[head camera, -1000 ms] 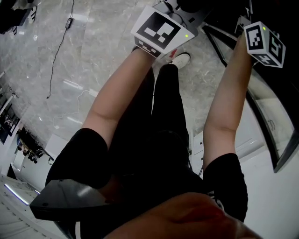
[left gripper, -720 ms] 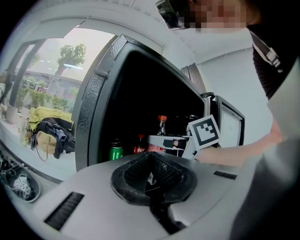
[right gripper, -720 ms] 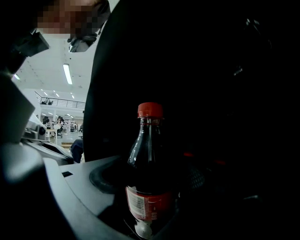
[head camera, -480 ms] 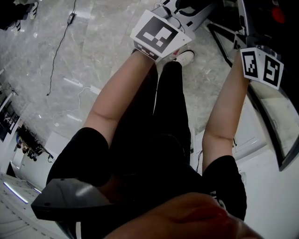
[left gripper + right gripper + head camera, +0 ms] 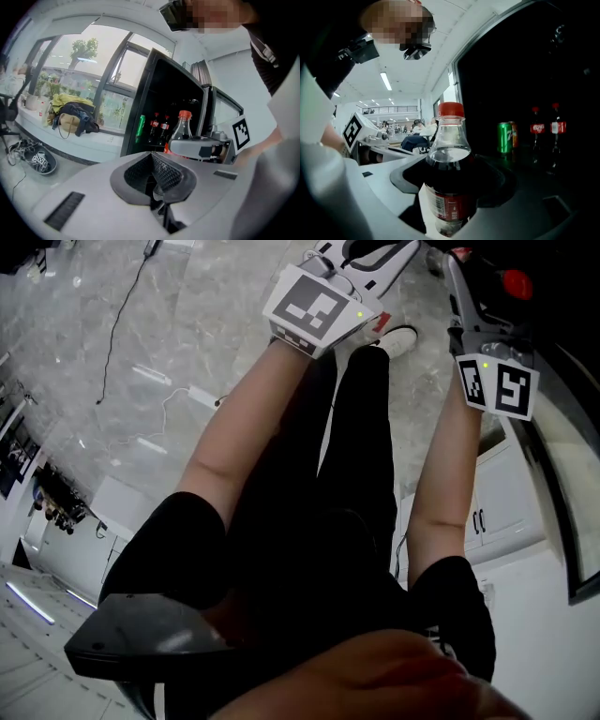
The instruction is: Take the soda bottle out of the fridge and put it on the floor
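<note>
The soda bottle (image 5: 449, 174) is a dark cola with a red cap and red label. My right gripper (image 5: 451, 199) is shut on its lower body and holds it upright in front of the open black fridge (image 5: 534, 70). The head view shows only the bottle's red cap (image 5: 516, 282) above the right gripper (image 5: 480, 329). In the left gripper view the same bottle (image 5: 182, 127) shows in the right gripper (image 5: 201, 147) by the fridge door. My left gripper (image 5: 153, 180) is shut with nothing in it and is held to the bottle's left.
Inside the fridge stand a green can (image 5: 504, 137) and two small cola bottles (image 5: 536, 131). The marble floor (image 5: 141, 343) stretches left, crossed by a black cable (image 5: 117, 334). The person's legs (image 5: 347, 456) are below. A windowsill carries bags (image 5: 70, 117), with shoes (image 5: 40, 161) on the floor beneath.
My right gripper has drawn back from the fridge toward the person, and the bottle's red cap has come into the head view. The left gripper has barely moved.
</note>
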